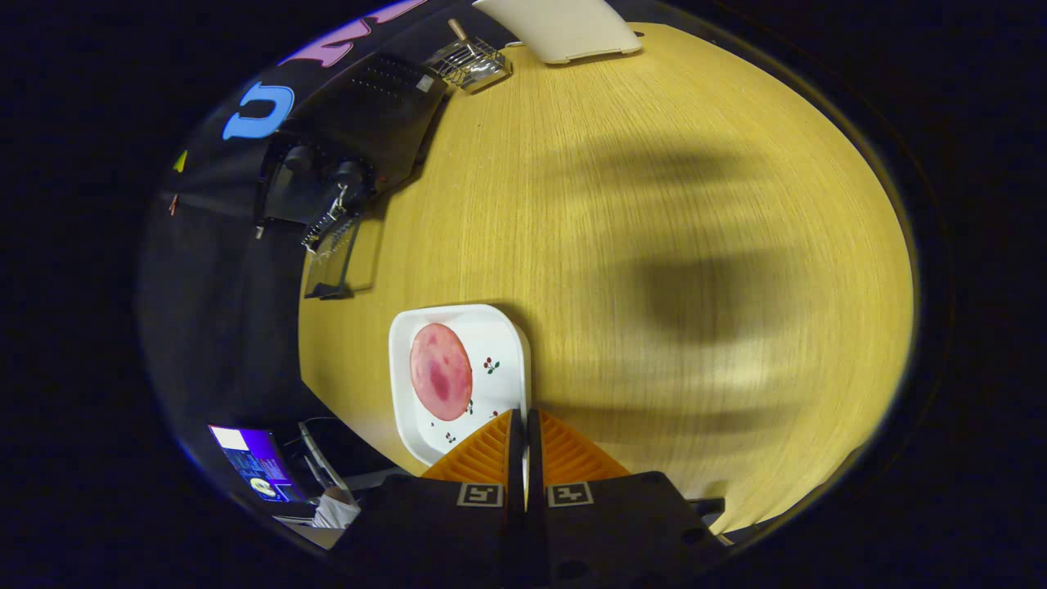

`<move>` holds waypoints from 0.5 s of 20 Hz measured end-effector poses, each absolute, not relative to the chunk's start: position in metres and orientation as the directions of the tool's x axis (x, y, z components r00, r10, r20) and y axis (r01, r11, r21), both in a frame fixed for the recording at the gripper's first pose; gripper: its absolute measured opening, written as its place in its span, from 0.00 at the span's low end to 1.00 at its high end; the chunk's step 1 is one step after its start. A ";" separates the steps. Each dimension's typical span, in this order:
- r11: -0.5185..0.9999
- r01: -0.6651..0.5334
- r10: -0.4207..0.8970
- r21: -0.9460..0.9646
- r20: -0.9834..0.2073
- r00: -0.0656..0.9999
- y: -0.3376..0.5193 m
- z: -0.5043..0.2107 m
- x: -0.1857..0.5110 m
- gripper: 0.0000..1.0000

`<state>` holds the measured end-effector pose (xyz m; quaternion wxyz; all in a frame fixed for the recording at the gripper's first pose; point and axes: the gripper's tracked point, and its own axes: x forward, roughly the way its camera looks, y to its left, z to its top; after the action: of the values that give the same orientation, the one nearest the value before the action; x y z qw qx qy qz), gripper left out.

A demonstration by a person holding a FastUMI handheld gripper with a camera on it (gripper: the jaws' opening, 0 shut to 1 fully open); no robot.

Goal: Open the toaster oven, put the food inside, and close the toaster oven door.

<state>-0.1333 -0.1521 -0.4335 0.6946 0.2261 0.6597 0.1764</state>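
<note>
I see my tool (523, 425) clenched, its fingers pressed together with nothing between them, poised over the near edge of the white plate (499, 331). The round pink slice of food (440, 372) lies flat on that plate, just ahead of the fingers. The plate sits near one edge of the wooden counter (654, 204). The black toaster oven (360, 139) stands well beyond along that same edge, its door (335, 254) hanging open.

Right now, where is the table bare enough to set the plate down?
The wooden table lies bare from the white plate across to the cream board. It is crowded along the wall: toaster oven, wire rack. The tongs are shut at the plate's rim.
</note>
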 end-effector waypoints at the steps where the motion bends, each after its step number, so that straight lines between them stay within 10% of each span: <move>1: 0.807 0.070 0.581 0.586 -0.810 0.087 -0.148 -0.430 -0.132 0.05; 10: 0.659 0.240 0.680 0.713 -0.701 0.214 -0.091 -0.384 -0.142 0.05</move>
<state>-0.1422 -0.0910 -0.3838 0.6803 0.3799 0.6056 0.1619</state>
